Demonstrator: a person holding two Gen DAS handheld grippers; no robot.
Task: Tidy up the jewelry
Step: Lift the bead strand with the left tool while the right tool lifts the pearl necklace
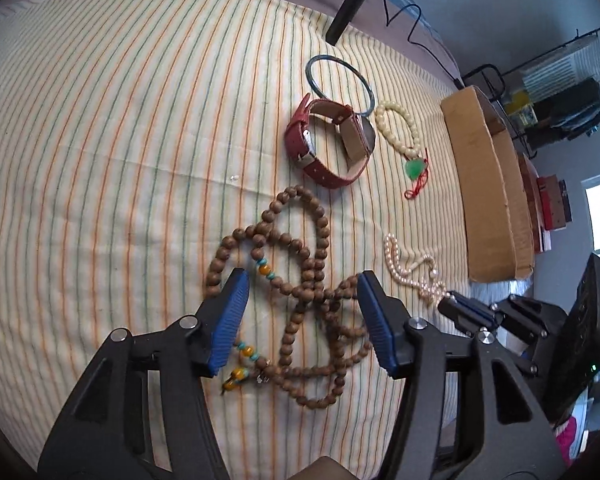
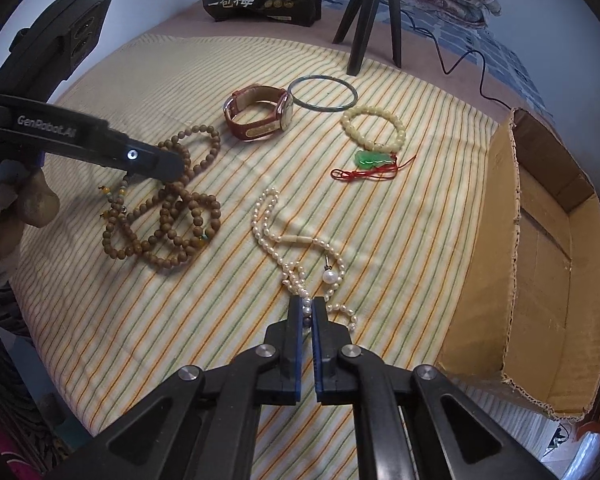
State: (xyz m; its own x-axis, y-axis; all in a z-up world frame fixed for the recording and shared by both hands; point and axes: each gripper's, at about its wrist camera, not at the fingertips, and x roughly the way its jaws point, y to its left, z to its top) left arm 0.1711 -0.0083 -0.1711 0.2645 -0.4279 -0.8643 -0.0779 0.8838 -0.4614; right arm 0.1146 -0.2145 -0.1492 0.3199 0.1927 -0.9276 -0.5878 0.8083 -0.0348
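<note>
The right gripper (image 2: 307, 312) was clamped on the near end of the pearl necklace (image 2: 296, 244), with a few pearls visible between its blue pads. The rest of the strand lay slack on the striped cloth (image 2: 148, 320) and ran away from the jaws toward the centre of the cloth. The cardboard box (image 2: 540, 264) stood open just to the right of this gripper, with no other jewelry between them. The lift into the box therefore appeared to belong to the right hand, moving sideways to the right, with the free length of the strand trailing behind.

The left gripper (image 1: 302, 312) was open, its jaws straddling the tangled wooden bead strand (image 1: 300, 280) from above without pressing on it. The strand lay in loose overlapping loops, its long direction running away from the gripper. This strand was well apart from the box, with the pearl necklace and the right gripper lying between.

The red watch (image 2: 260, 110), the thin bangle (image 2: 323, 94) and the pale bead bracelet (image 2: 374, 128) with its green pendant (image 2: 368, 160) lay untouched farther back.
</note>
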